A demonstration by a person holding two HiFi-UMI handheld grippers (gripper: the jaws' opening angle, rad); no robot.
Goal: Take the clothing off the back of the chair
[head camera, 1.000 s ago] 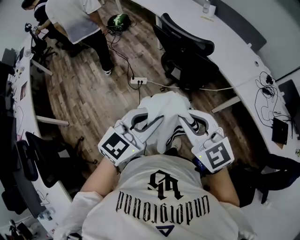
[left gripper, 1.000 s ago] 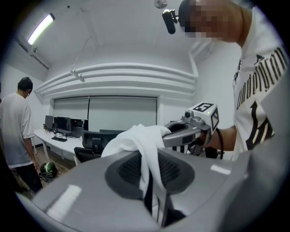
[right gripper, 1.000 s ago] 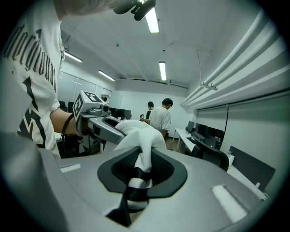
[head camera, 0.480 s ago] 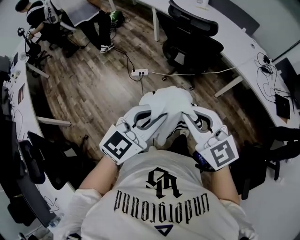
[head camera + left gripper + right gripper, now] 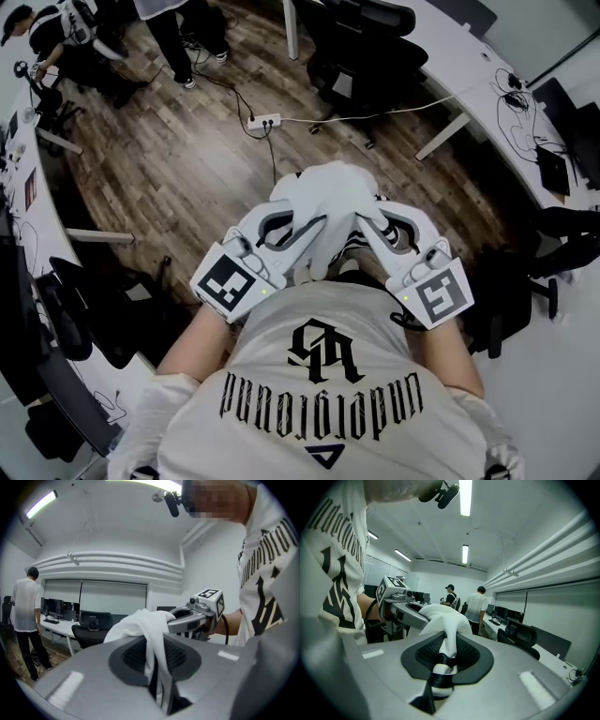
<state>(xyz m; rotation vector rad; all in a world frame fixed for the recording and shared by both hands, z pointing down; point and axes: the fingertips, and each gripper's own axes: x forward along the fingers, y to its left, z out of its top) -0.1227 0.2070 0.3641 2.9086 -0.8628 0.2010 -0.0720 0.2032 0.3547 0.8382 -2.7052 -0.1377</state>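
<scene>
My left claw is nearly closed, its jaws pinched on a fold of the white clothing. My right claw is set the same way, clamped on the other side of the bundle. The clothing hangs bunched between the two, in the air in front of my chest and above the wooden floor. It is well apart from the black chair at the top of the head view.

The left gripper view shows plain white cloth running down between its jaws, with a dark edge low in the gap. The right gripper view shows what the head view barely does: a black-and-white striped band caught between those jaws. It may be a cuff or a hem, but bunched like this I cannot tell which.

A white bench curves past the chair, and a power strip lies on the floor among cables. In the right gripper view a person in a white shirt stands down the room beside a row of monitors.
</scene>
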